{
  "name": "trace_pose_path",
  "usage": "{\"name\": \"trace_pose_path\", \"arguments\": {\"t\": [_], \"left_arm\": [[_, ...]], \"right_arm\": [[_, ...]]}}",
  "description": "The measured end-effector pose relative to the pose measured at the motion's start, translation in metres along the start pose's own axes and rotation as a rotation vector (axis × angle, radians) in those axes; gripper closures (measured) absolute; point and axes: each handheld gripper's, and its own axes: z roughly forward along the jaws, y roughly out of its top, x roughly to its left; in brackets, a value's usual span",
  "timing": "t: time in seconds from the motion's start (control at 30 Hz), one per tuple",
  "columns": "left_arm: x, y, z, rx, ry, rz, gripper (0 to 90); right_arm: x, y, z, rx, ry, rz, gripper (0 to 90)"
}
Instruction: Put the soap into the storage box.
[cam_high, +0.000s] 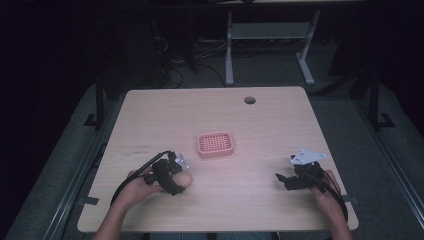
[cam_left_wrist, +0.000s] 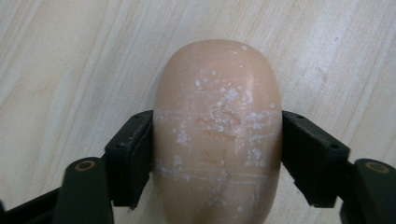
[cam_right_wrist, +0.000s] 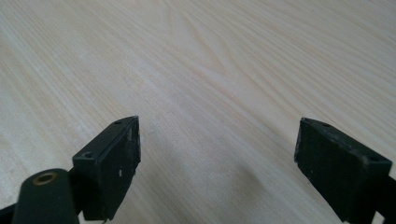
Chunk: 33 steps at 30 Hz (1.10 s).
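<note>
Soap bar (cam_left_wrist: 217, 135) between left jaws

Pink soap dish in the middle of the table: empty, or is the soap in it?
Empty. The soap dish shows only its bare grid; the soap bar sits between the left gripper's jaws.

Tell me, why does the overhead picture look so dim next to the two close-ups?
High view: the room around the table is nearly black and the pink tray looks soft. Left gripper view: bright and even, showing pale scuffs on the soap. Right gripper view: bright wood grain, a faint shadow between the fingers.
</note>
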Motion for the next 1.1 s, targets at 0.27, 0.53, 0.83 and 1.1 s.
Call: {"name": "trace_pose_path", "arguments": {"t": [0.27,0.53,0.83,1.1], "left_arm": [[0.002,-0.001,0.000,-0.008,-0.009,-0.012,32.2],[0.002,0.003,-0.001,-0.006,-0.004,-0.004,32.3],[0.004,0.013,-0.010,-0.029,-0.009,0.000,32.3],[0.008,0.020,-0.011,-0.031,-0.024,0.010,32.3]], "right_arm": [[0.000,0.000,0.000,0.002,0.002,0.014,13.9],[0.000,0.000,-0.001,-0.007,0.003,0.024,13.9],[0.001,0.001,-0.002,-0.019,0.004,0.020,13.9],[0.001,0.001,-0.002,-0.024,0.007,0.027,13.9]]}}
